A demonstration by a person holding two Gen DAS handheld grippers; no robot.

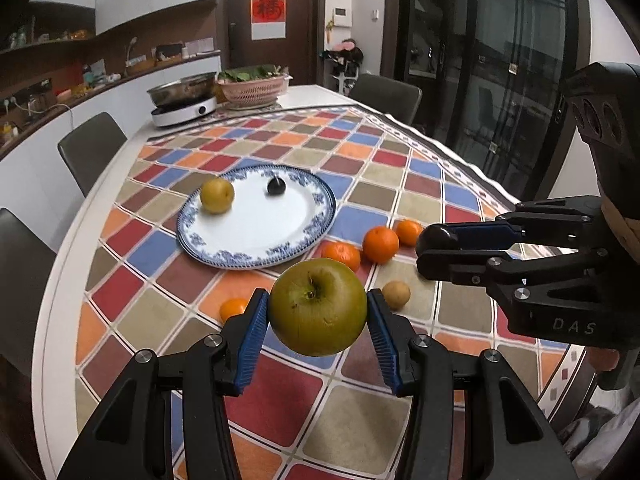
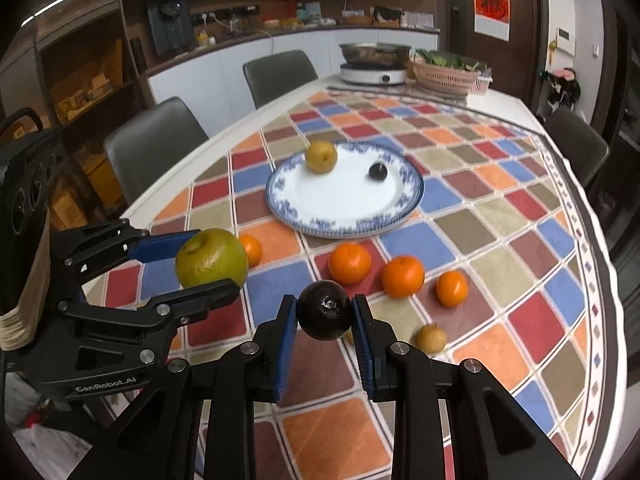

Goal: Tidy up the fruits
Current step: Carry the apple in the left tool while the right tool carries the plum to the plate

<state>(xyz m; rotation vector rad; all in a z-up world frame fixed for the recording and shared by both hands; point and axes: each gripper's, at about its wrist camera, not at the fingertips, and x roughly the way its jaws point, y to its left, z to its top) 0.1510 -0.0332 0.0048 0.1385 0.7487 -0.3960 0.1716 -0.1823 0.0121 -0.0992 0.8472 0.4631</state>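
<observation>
While both grippers hang above the bench [image 1: 120, 184], left gripper [image 1: 318, 312] fingers clamp a green apple [image 1: 318, 306], right gripper [image 2: 324, 316] fingers clamp a dark plum [image 2: 325, 311]; plate [image 1: 256, 240] holds a yellow pear [image 1: 217, 195] and another plum [image 1: 276, 186], oranges [image 1: 380, 244] near its rim

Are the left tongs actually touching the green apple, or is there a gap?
Touching. In the left wrist view both blue pads of the left tongs press the sides of the green apple, which hangs clear of the tablecloth.

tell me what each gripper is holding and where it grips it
Left gripper clamps the green apple by its sides; right gripper clamps the dark plum by its sides.
</observation>
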